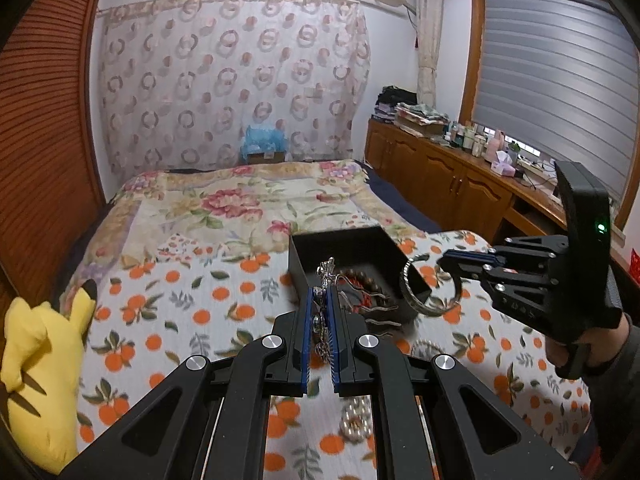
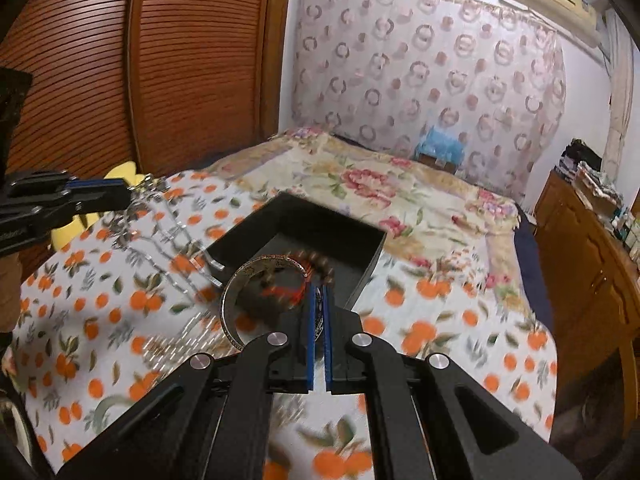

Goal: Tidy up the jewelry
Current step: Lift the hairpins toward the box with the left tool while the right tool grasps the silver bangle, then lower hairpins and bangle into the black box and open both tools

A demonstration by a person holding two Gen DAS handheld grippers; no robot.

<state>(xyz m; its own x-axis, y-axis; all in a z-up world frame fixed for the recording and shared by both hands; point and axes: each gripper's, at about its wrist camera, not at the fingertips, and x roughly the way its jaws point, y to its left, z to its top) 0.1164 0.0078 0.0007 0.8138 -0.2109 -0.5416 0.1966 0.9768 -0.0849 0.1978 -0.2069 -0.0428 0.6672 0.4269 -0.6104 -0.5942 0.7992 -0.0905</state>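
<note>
Jewelry here is split between both tools and a black box (image 1: 362,256) that sits on the orange-print cloth (image 1: 192,304) covering the near end of the bed (image 1: 240,200). Inside the box lie a brown bead bracelet (image 1: 370,280) and something red, blurred. The left tool (image 1: 321,300) is pressed together on a silver chain (image 1: 325,276), whose loops dangle toward the box's near rim. The right tool (image 2: 319,300) pinches a silver bangle (image 2: 256,300) by its edge, holding it in the air over the box's near right corner. More pale beads (image 1: 354,424) rest on the cloth below the left tool. A yellow plush (image 1: 36,360) lies at the bed's left edge, well apart from the box.
</note>
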